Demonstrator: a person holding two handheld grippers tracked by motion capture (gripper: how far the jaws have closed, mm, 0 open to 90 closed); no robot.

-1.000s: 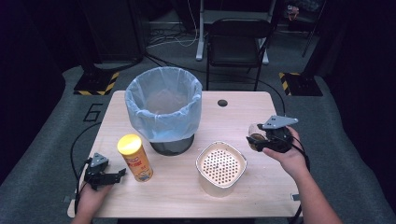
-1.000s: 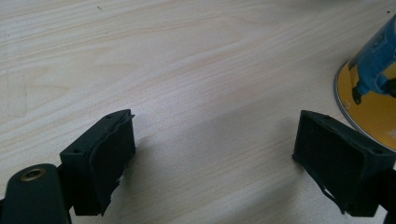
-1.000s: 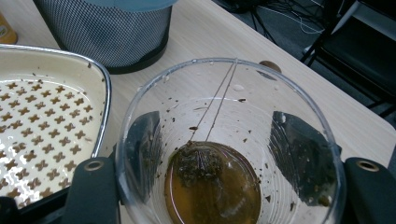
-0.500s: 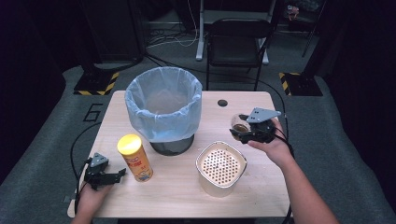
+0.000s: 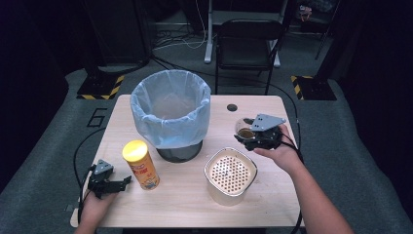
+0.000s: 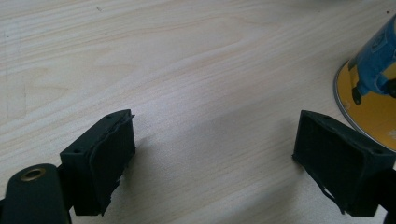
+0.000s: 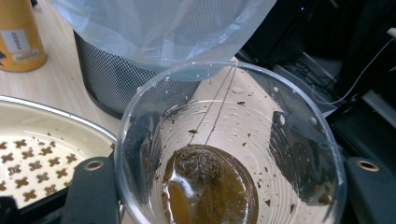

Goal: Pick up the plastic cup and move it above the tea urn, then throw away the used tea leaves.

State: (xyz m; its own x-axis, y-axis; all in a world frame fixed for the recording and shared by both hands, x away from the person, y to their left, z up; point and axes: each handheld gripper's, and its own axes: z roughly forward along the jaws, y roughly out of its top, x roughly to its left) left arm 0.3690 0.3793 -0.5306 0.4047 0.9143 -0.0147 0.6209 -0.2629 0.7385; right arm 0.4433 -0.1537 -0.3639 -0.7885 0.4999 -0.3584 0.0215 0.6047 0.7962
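The right gripper has its fingers clamped on a clear plastic cup, one black pad on each side of its thin, ribbed wall. The cup is held above the pale wood-grain tabletop, between the waste bin and the strainer pot. A wet tea bag lies slumped at the bottom of the cup in a shallow pool of brown liquid, its strings running up the inside wall, with dark flecks stuck to the plastic. The bin is black mesh, lined with a thin blue translucent bag. The strainer pot is a rounded-square metal vessel with a perforated cream insert. The left gripper rests low at the tabletop's near left, its black, blocky fingers spread apart with nothing between them, near the yellow cylindrical crisp can.
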